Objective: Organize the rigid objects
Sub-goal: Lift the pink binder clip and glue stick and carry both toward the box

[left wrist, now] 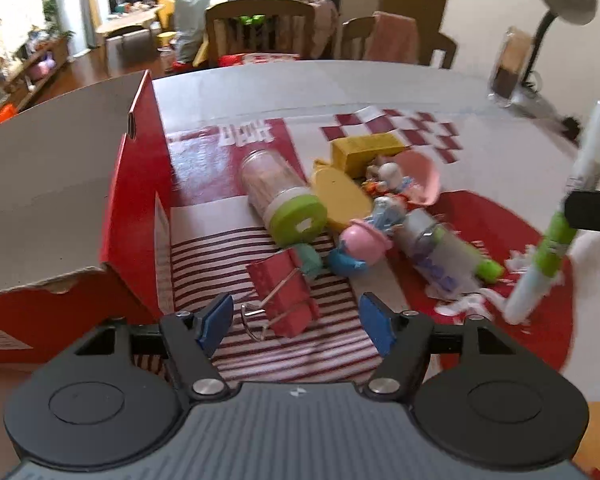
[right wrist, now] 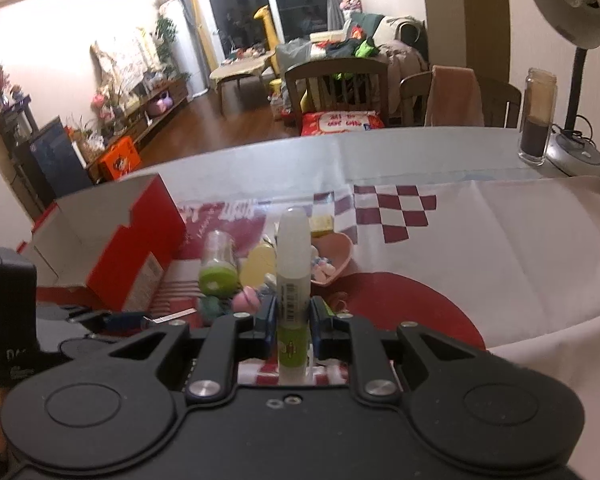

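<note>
My left gripper (left wrist: pixel 296 322) is open and low over the striped cloth. A red binder clip (left wrist: pixel 288 296) lies between its blue pads (left wrist: pixel 216 320), which stand clear of it on both sides. Beyond the clip is a pile: a clear jar with a green lid (left wrist: pixel 280 196), a yellow oval lid (left wrist: pixel 340 196), a yellow box (left wrist: pixel 364 152), a pink bowl (left wrist: pixel 420 176), a pink toy (left wrist: pixel 366 240) and a green-capped tube (left wrist: pixel 444 256). My right gripper (right wrist: pixel 293 320) is shut on a white and green pen (right wrist: pixel 293 264), which points forward; the same pen (left wrist: pixel 556 240) shows at the right in the left wrist view.
An open red cardboard box (left wrist: pixel 136 200) stands left of the pile, its flap raised. At the table's far right are a desk lamp (right wrist: pixel 572 12) and a tall glass jar (right wrist: pixel 538 116). Wooden chairs (right wrist: pixel 336 88) stand behind the table. The cloth hangs over the right edge.
</note>
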A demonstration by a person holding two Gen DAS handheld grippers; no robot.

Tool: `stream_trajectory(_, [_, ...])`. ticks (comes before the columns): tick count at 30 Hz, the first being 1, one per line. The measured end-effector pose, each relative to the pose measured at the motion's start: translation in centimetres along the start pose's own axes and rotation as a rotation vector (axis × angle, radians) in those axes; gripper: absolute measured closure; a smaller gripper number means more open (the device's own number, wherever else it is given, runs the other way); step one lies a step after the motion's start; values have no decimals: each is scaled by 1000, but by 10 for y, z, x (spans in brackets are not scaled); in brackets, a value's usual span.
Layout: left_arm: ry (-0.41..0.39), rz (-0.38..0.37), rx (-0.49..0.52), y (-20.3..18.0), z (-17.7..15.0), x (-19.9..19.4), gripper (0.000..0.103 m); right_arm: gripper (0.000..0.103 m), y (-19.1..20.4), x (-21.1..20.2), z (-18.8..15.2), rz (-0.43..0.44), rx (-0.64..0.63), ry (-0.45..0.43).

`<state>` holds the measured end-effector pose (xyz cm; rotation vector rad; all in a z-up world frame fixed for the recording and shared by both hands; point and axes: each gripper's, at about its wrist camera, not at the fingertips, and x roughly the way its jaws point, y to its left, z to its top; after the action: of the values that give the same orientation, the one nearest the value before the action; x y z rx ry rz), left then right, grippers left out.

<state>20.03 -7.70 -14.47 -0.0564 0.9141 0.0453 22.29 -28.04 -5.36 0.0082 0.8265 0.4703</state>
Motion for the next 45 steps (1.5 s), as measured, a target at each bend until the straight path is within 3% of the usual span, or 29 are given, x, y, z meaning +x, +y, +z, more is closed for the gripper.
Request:
stream_trajectory(10, [34, 69, -67, -5, 4, 31, 34, 87, -22, 19, 0, 64, -17, 55])
stream_trajectory(14, [35, 99, -86, -2, 4, 32, 54, 87, -23, 22, 1, 83, -27, 61])
stream_trajectory(16, [34, 99, -92, 0, 5, 31, 55, 87, -24, 23, 2, 89, -30, 65])
stream_trajectory(22, [13, 111, -63, -6, 4, 23, 70, 87, -21, 20, 2, 99, -35, 68])
stream_trajectory(30, [-1, 53, -118, 7, 3, 5, 70, 87, -7, 8, 3, 89, -51, 49])
stream_trajectory(45, [-80, -85, -126, 45, 33, -84, 70, 87, 64, -13, 33, 93, -97, -13])
